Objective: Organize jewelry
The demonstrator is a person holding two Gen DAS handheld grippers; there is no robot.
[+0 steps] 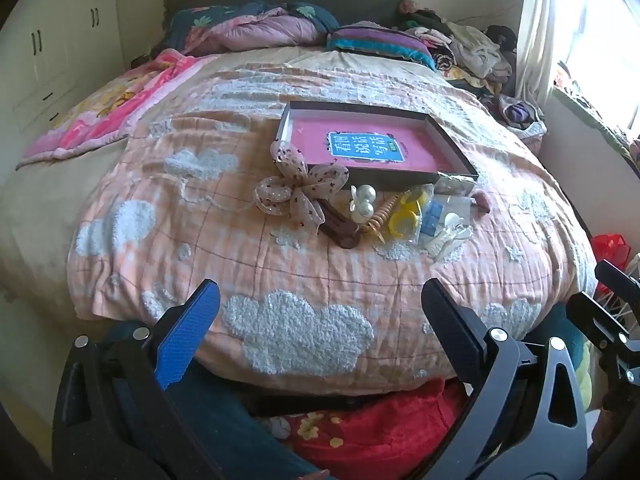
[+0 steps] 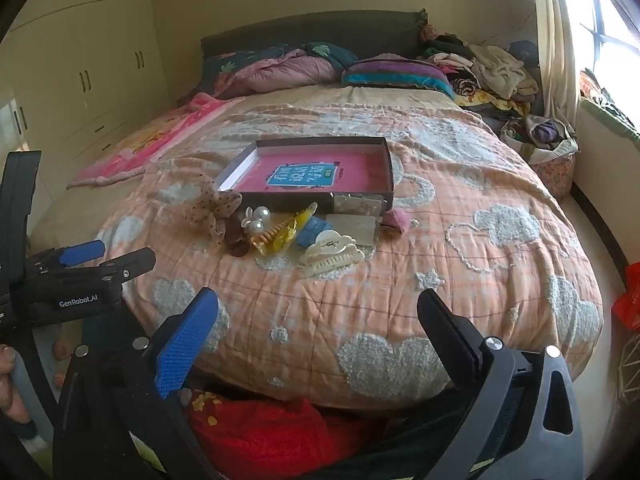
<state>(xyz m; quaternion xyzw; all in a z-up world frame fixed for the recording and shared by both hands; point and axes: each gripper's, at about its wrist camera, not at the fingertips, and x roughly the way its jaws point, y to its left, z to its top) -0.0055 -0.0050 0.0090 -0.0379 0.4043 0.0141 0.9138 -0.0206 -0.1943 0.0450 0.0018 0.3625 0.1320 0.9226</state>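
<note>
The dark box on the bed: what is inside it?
Inside the box lies only a pink book with a blue label. The book covers the bottom, so anything under it is hidden.

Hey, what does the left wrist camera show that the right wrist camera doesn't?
Only the left wrist view shows the yellow rings in a clear packet and the brown barrette under the spotted bow.

Only the right wrist view shows the cream claw clip whole, and the left gripper from the side.

Both show the open box with its pink book, the pearl clip, and wide-open jaws.
</note>
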